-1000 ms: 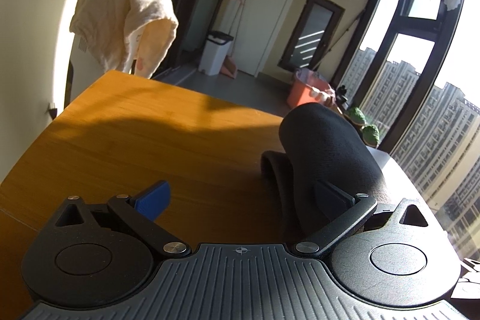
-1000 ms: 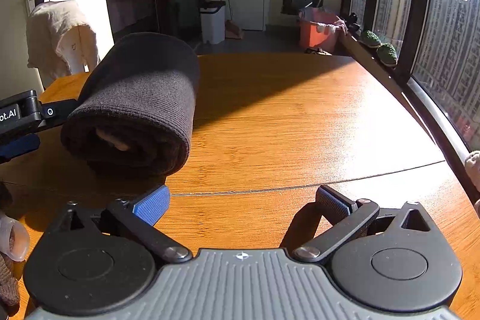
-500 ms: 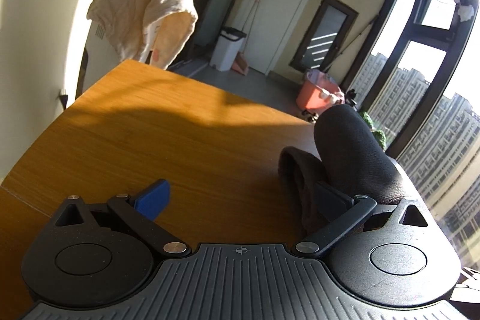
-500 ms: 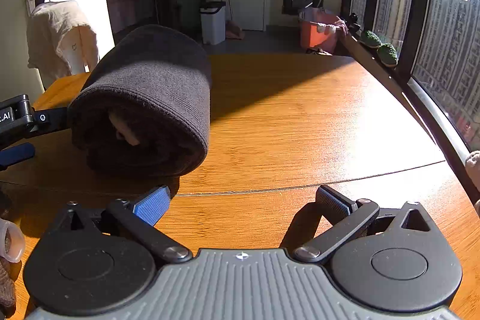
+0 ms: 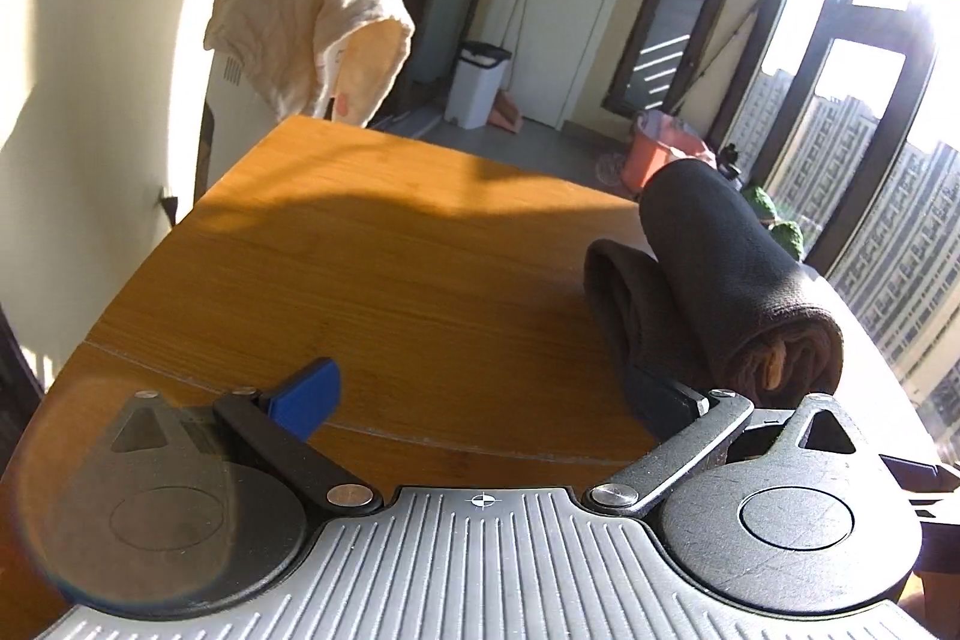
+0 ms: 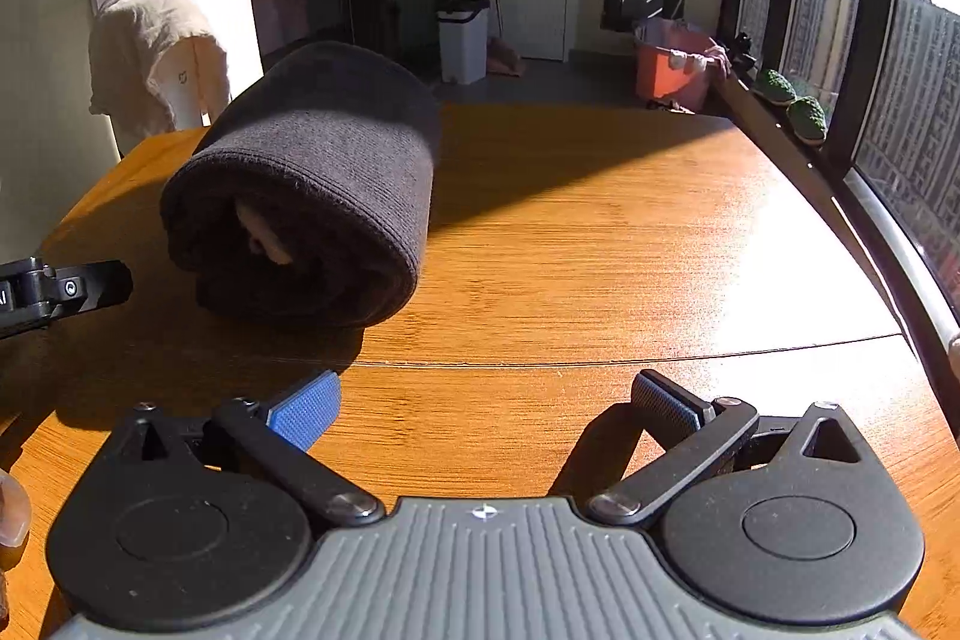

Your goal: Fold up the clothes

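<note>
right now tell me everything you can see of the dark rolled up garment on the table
The dark rolled garment is a thick, dark brown to black knit, wound into a fat cylinder lying on its side on the wooden table. Its open end faces the right wrist camera, showing loose inner layers and a pale bit tucked inside. A fine ribbed texture and a stitched hem run round the outer edge. In the left wrist view a flatter fold sits beside the roll. The left gripper is open, its right finger against the fabric; the right gripper is open and clear of it.

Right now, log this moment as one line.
left hand-held gripper: open, empty | right hand-held gripper: open, empty | dark rolled garment: on wooden table
</note>
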`<state>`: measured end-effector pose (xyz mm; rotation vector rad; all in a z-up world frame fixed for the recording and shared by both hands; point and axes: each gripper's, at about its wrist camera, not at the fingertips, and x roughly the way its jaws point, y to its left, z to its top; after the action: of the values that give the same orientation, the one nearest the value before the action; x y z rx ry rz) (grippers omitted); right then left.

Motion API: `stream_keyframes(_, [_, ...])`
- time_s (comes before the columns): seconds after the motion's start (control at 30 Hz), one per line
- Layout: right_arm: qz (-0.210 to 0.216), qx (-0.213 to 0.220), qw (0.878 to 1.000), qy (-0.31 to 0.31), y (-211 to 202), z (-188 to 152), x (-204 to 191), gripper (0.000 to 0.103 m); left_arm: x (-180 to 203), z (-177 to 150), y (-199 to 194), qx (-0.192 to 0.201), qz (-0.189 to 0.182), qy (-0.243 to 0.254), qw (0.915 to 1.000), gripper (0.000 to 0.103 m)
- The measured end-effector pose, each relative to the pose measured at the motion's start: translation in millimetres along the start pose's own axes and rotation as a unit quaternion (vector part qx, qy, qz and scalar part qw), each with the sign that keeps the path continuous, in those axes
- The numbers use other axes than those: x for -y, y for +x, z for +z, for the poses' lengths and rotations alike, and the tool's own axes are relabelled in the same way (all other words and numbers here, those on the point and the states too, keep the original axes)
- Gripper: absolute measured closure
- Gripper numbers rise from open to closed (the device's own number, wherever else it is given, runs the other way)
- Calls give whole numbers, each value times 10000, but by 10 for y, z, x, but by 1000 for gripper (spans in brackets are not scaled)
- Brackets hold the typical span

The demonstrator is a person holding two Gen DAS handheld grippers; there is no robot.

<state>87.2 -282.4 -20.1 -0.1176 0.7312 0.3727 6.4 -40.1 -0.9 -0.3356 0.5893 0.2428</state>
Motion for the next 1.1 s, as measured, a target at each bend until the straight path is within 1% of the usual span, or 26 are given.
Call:
stream_keyframes(0.13, [161, 21, 9998, -152, -43, -42, 55, 0, 245, -143, -91, -239, 298, 588, 9975, 0])
stream_keyframes(0.2, [191, 30, 9997, -181, -63, -57, 79, 0, 411, -214, -102, -381, 610, 975, 9926, 0])
stream_keyframes(0.23, [138, 33, 9998, -133, -73, -66, 98, 0, 494, -250, -109, -428, 756, 1152, 9895, 0])
stream_keyframes(0.4, [-113, 51, 9999, 109, -107, -102, 180, 0, 636, -349, -163, -419, 731, 1124, 9901, 0])
stream_keyframes(0.5, [-122, 53, 9999, 101, -105, -106, 187, 0, 613, -343, -157, -433, 678, 1082, 9909, 0])
stream_keyframes(1.1, [-54, 62, 10000, 37, -142, -141, 192, 0, 620, -347, -155, -422, 673, 1077, 9910, 0])
